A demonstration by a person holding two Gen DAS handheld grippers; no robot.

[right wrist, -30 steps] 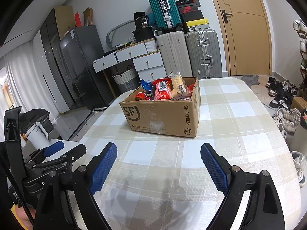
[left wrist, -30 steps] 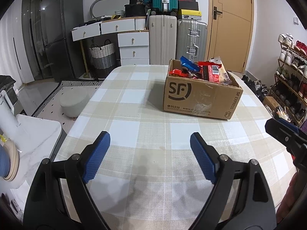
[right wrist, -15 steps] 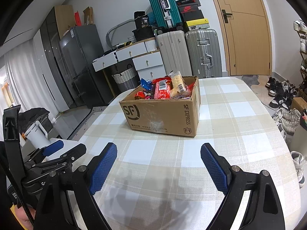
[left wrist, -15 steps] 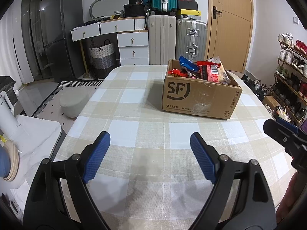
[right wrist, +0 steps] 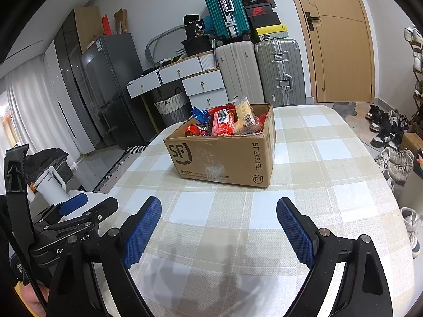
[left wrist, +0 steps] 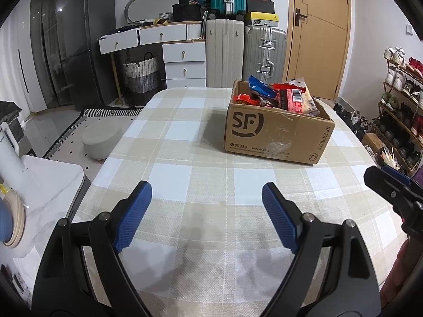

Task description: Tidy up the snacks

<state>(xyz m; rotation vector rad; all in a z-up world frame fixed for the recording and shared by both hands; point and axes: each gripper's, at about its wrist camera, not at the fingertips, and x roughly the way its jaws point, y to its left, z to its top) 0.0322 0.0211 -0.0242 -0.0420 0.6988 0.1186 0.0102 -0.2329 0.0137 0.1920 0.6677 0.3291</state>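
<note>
Snack packets in red, blue and yellow wrappers (left wrist: 277,96) fill the brown cardboard box (right wrist: 224,158) mid-counter, well beyond my left tongs (left wrist: 206,211) and right tongs (right wrist: 218,224), both wide and empty, poised to reach.

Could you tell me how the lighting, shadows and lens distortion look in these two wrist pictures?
Left wrist view: sharp and evenly lit; a soft shadow lies on the tablecloth left of the cardboard box, and the door bows near the edge. Right wrist view: equally sharp; faint grey shadows fall on the cloth by the right gripper, the suitcases lean, and the corners go black.
</note>
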